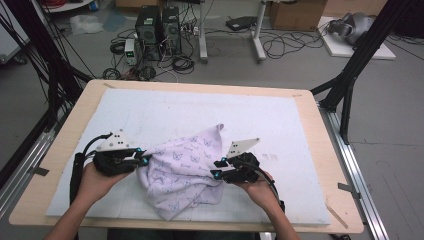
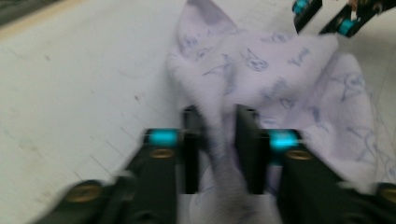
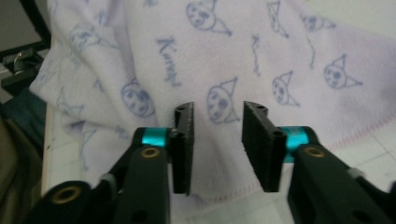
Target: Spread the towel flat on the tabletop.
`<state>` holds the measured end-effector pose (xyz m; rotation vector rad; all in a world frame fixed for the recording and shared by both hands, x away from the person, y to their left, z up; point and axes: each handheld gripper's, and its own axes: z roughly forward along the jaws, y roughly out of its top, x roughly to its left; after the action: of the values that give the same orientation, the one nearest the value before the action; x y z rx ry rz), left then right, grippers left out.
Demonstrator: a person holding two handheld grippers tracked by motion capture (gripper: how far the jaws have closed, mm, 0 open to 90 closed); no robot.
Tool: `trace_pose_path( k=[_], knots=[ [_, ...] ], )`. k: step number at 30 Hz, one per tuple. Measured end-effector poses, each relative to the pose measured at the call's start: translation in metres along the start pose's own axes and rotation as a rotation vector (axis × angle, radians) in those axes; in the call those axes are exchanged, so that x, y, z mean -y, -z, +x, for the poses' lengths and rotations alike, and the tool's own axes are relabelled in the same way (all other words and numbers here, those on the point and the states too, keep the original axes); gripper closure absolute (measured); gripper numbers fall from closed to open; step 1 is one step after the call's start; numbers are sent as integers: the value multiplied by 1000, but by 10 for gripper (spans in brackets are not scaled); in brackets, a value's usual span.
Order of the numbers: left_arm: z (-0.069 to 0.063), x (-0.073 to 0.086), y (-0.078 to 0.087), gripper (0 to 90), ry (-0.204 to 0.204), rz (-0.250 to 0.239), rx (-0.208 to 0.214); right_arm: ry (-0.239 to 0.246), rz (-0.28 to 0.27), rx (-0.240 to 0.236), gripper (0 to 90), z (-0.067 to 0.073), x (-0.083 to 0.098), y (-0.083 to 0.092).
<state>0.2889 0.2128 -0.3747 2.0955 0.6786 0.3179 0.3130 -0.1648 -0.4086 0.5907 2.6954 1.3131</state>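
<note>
The lilac towel (image 1: pixel 182 172) lies rumpled on the white surface (image 1: pixel 150 115) between both hands; the left claw (image 2: pixel 219 128) straddles a raised fold, the right claw (image 3: pixel 217 123) gapes empty at its hem, so re-gripping likely comes next

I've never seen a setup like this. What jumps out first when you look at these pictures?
The crumpled lilac towel printed with little cartoon faces, bunched near the front of the white mat on the wooden table. A person holds a black claw in each hand either side of it: the left claw has a fold of cloth between its parted jaws, while the right claw stands open just before the towel's hemmed edge.
</note>
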Motion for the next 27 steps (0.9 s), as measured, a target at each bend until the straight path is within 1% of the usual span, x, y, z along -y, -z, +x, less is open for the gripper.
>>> trace_pose_path(
  k=[1, 2, 3, 4, 5, 6, 7, 8, 9, 10, 11, 12, 13, 14, 16, 17, 18, 20, 21, 23, 24, 25, 26, 27],
  knots=[
    [2, 6, -2, 580, 14, 10, 6, -4, -12, 7, 528, -1, -1, -1],
    [5, 11, -4, 518, 29, 17, 12, -15, -22, 9, 488, -2, -1, -3],
    [5, 11, -4, 465, 29, 17, 12, -26, -27, -1, 483, -4, -2, -5],
    [10, 17, -7, 465, 56, 24, 18, -26, -27, -1, 483, -4, -2, -5],
    [12, 20, -9, 426, 70, 27, 19, -27, -12, -8, 468, -5, -1, -8],
    [16, 24, -12, 414, 83, 38, 20, -29, 4, -11, 469, -6, 0, -10],
    [20, 29, -19, 417, 103, 57, 28, -41, 54, -27, 505, -10, 3, -19],
    [20, 29, -19, 434, 103, 57, 28, -41, 54, -27, 505, -10, 3, -19],
    [21, 32, -24, 521, 104, 71, 46, -45, 83, -53, 675, -11, 5, -25],
    [19, 34, -31, 613, 88, 86, 77, -36, 98, -59, 739, -10, 6, -26],
    [19, 34, -31, 702, 88, 86, 77, -36, 98, -59, 739, -10, 6, -26],
    [14, 36, -36, 702, 65, 102, 88, -29, 106, -64, 804, -9, 6, -28],
    [6, 37, -40, 835, 26, 118, 90, 7, 128, -76, 871, -4, 5, -26],
    [6, 37, -40, 842, 26, 118, 90, 7, 128, -76, 871, -4, 5, -26],
    [-1, 37, -39, 846, 2, 113, 73, 10, 123, -90, 883, -1, 5, -21],
    [-5, 38, -31, 849, -4, 97, 66, 25, 115, -100, 883, 4, 7, -11],
    [-7, 38, -26, 849, -7, 88, 63, 34, 108, -95, 883, 8, 8, -5],
    [-12, 38, -16, 850, -10, 76, 64, 35, 85, -107, 883, 17, 12, 8],
    [-16, 38, -10, 851, -19, 72, 66, 36, 78, -108, 884, 21, 15, 14],
    [-26, 39, -2, 851, -31, 68, 81, 26, 57, -126, 884, 31, 21, 26],
    [-26, 39, -2, 850, -31, 68, 81, 22, 51, -137, 884, 37, 23, 31],
    [-36, 40, 5, 849, -51, 68, 107, 31, 52, -145, 883, 43, 26, 35],
    [-41, 41, 7, 843, -59, 68, 123, 37, 58, -151, 883, 49, 28, 38],
    [-44, 42, 9, 810, -60, 63, 138, 52, 64, -157, 881, 54, 29, 40]
  ],
)
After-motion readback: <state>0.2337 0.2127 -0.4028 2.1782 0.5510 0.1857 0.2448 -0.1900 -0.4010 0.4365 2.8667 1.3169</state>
